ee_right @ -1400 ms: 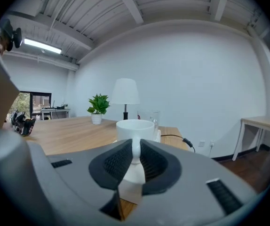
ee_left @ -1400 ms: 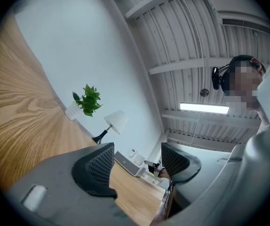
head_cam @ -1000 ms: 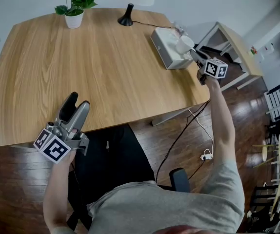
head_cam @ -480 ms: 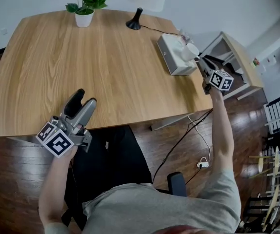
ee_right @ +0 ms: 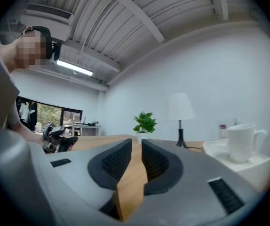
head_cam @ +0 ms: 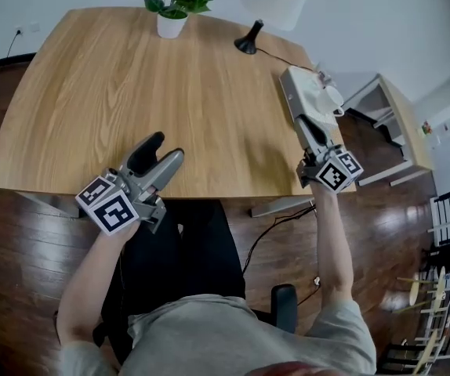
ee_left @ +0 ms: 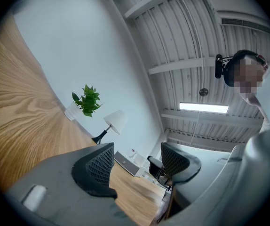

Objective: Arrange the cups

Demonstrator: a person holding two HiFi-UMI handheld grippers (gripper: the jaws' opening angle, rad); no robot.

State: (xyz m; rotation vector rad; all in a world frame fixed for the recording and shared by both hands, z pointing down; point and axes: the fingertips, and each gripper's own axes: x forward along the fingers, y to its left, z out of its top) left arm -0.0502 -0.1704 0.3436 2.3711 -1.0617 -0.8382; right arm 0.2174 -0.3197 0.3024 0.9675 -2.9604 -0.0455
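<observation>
A white cup (head_cam: 332,97) stands on a white box (head_cam: 302,84) at the table's right edge; in the right gripper view the cup (ee_right: 241,142) stands upright to the right of the jaws. My right gripper (head_cam: 303,121) lies over the table's near right corner, short of the box and apart from the cup. Its jaws have just been closing and stand almost together with nothing between them (ee_right: 136,147). My left gripper (head_cam: 168,146) hovers at the near edge, left of centre, open and empty (ee_left: 137,160).
The wooden table (head_cam: 131,92) carries a potted plant (head_cam: 175,5) and a black-footed lamp (head_cam: 248,39) along the far edge. A light shelf unit (head_cam: 393,124) stands to the right of the table. A cable (head_cam: 288,218) trails over the dark floor.
My right gripper has drawn back from the white cup toward the table's near edge; the cup stays on the box. The left gripper has kept its place.
</observation>
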